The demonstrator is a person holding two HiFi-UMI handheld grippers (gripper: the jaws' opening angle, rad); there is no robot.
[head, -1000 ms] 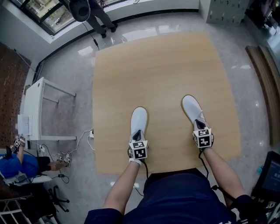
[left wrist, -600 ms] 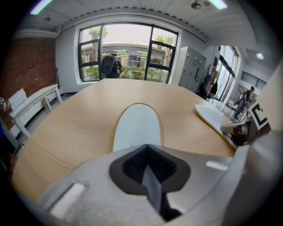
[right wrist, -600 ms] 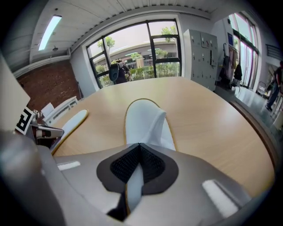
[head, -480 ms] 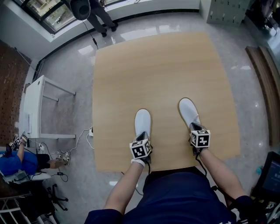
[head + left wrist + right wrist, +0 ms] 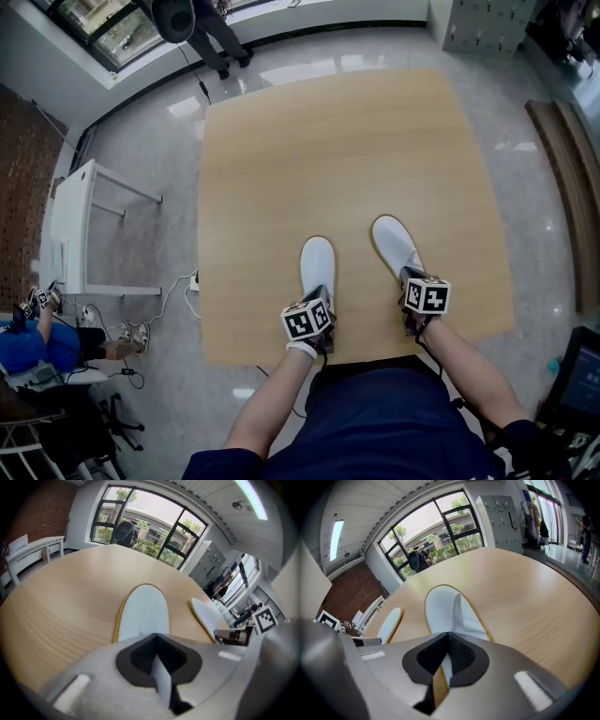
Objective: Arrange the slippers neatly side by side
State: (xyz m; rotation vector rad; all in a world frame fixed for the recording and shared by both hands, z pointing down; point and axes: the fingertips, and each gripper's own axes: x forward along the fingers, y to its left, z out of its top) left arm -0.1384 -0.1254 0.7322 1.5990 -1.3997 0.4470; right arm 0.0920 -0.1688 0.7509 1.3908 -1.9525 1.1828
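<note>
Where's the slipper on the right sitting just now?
In the head view the right slipper lies on the wooden table near the person's edge, right of the other slipper and apart from it, its heel pinched in the right gripper.

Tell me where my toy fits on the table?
The table is bare beyond the toes of the left slipper and right slipper, and along both side edges. Crowded: the near edge, around the left gripper and right gripper.

Left slipper (image 5: 318, 262), right slipper (image 5: 394, 246): white, yellow-trimmed edges. Table (image 5: 337, 141): pale wood grain. Left marker cube (image 5: 307, 321), right marker cube (image 5: 427, 295): black-and-white squares. Floor (image 5: 141, 159): glossy grey. Person's clothing (image 5: 394, 422): navy.
</note>
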